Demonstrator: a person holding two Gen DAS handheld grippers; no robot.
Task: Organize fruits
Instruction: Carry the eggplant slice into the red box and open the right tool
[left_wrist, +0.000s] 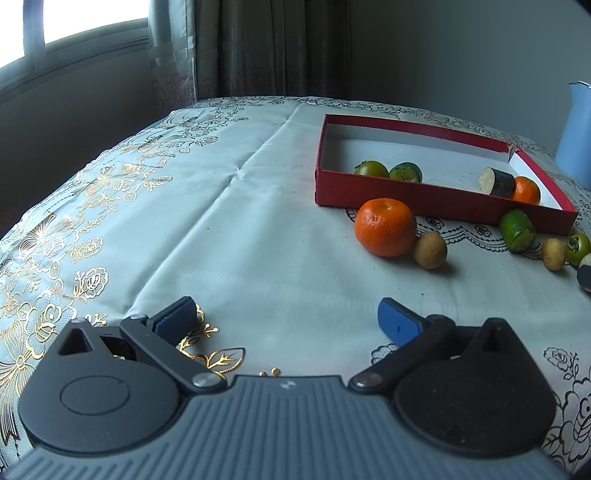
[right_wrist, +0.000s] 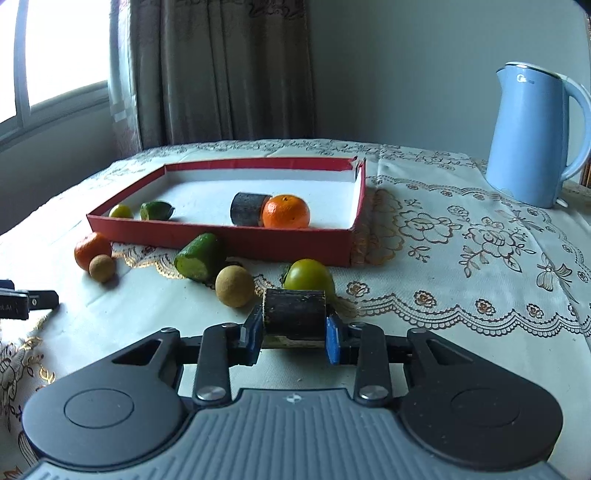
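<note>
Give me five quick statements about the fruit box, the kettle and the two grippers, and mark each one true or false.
1. The right gripper is shut on the dark cylinder piece. True.
2. The left gripper holds an orange. False: its jaws are open and empty.
3. The red box contains four items. True: two green fruits, a dark cylinder and an orange.
4. The blue kettle stands inside the box. False: it stands on the tablecloth, apart from the box.
5. The large orange lies outside the box. True.
</note>
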